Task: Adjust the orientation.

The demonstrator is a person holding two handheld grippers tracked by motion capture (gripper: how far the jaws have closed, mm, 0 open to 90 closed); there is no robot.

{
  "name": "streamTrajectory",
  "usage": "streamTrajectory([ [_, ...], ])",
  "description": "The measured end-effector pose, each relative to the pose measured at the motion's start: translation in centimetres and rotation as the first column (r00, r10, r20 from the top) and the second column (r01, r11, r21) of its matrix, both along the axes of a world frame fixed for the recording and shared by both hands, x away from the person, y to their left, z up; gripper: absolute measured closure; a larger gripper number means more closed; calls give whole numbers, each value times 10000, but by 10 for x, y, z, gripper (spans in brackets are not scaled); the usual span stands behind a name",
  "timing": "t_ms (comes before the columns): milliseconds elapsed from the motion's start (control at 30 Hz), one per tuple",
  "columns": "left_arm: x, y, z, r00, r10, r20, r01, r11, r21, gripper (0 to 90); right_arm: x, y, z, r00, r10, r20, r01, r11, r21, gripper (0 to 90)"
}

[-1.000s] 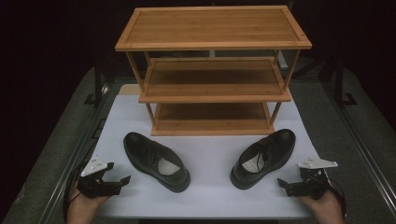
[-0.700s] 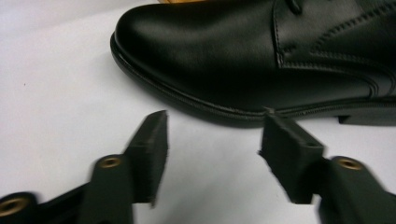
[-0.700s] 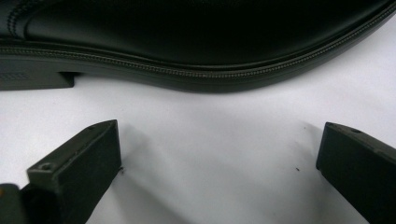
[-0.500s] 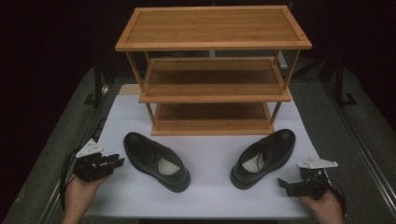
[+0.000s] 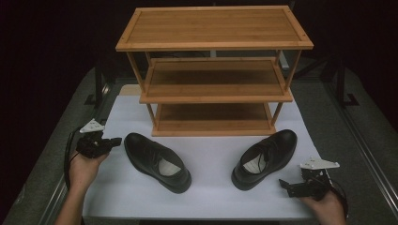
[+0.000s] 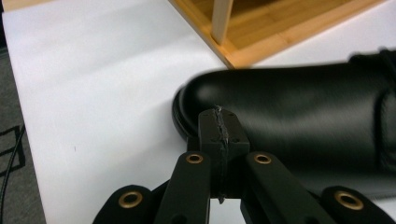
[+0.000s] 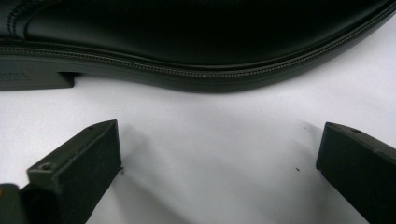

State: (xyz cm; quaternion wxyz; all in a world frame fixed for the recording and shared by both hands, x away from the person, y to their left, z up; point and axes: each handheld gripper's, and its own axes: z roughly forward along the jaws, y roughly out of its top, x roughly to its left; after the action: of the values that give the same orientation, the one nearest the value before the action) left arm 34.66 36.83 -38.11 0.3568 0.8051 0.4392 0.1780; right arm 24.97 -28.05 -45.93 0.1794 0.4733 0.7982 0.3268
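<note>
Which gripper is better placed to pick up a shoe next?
Right, probably. The right gripper is open, facing the side of the right shoe. The left gripper has just closed on nothing at the toe of the left shoe and must reopen.

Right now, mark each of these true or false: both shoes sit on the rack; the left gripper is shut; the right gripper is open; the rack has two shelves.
Both shoes sit on the rack: false. The left shoe and right shoe lie on the white mat in front of the rack.
The left gripper is shut: true, on nothing.
The right gripper is open: true.
The rack has two shelves: false, three.
</note>
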Motion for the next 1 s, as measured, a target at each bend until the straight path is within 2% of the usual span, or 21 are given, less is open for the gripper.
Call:
streamTrajectory([
  [133, 17, -2, 1, 9999, 96, -36, -96, 9998, 145, 900, 0, 0, 0, 10000, -1, 2, 1, 10000, 0, 0],
  [200, 25, -3, 0, 9999, 148, -14, -148, 9993, 357, 900, 0, 0, 0, 10000, -2, 0, 2, 10000, 1, 0],
  [300, 33, -2, -3, 9998, 202, -12, -201, 9992, 331, 900, 0, 0, 0, 10000, 0, 2, 0, 10000, 1, 0],
  [333, 41, -2, -8, 9997, 234, -98, -231, 9992, 335, 900, 0, 0, 0, 10000, -1, 0, 1, 10000, 3, 0],
  [367, 41, -2, -8, 9997, 234, -98, -231, 9992, 335, 900, 0, 0, 0, 10000, -1, 0, 1, 10000, 3, 0],
  [433, 49, -3, -18, 9988, 403, -272, -386, 9975, 585, 900, 0, 0, 0, 10000, 0, 2, 0, 10000, 3, 0],
  [500, 51, -3, -20, 9985, 436, -321, -415, 9971, 638, 900, 0, 0, 0, 10000, -2, 1, 2, 10000, 3, 0],
  [533, 53, -3, -25, 9982, 502, -336, -471, 9949, 887, 900, 0, 0, 0, 10000, 3, 6, -3, 10000, -1, 0],
  [567, 53, -3, -25, 9982, 502, -336, -471, 9949, 887, 900, 0, 0, 0, 10000, 3, 6, -3, 10000, -1, 0],
  [667, 53, -8, -34, 9971, 562, -504, -494, 9906, 1279, 900, 0, 0, 0, 10000, 1, 6, -1, 10000, -1, 0],
  [700, 53, -10, -36, 9973, 599, -423, -534, 9885, 1412, 900, 0, 0, 0, 10000, -4, -2, 4, 10000, 2, 0],
  [800, 52, -11, -36, 9973, 642, -365, -582, 9873, 1481, 900, 0, 0, 0, 10000, -1, 0, 1, 10000, 0, 0],
  [1000, 51, -10, -36, 9970, 702, -330, -651, 9886, 1354, 900, 0, 0, 0, 10000, -3, -1, 3, 10000, -5, 0],
])
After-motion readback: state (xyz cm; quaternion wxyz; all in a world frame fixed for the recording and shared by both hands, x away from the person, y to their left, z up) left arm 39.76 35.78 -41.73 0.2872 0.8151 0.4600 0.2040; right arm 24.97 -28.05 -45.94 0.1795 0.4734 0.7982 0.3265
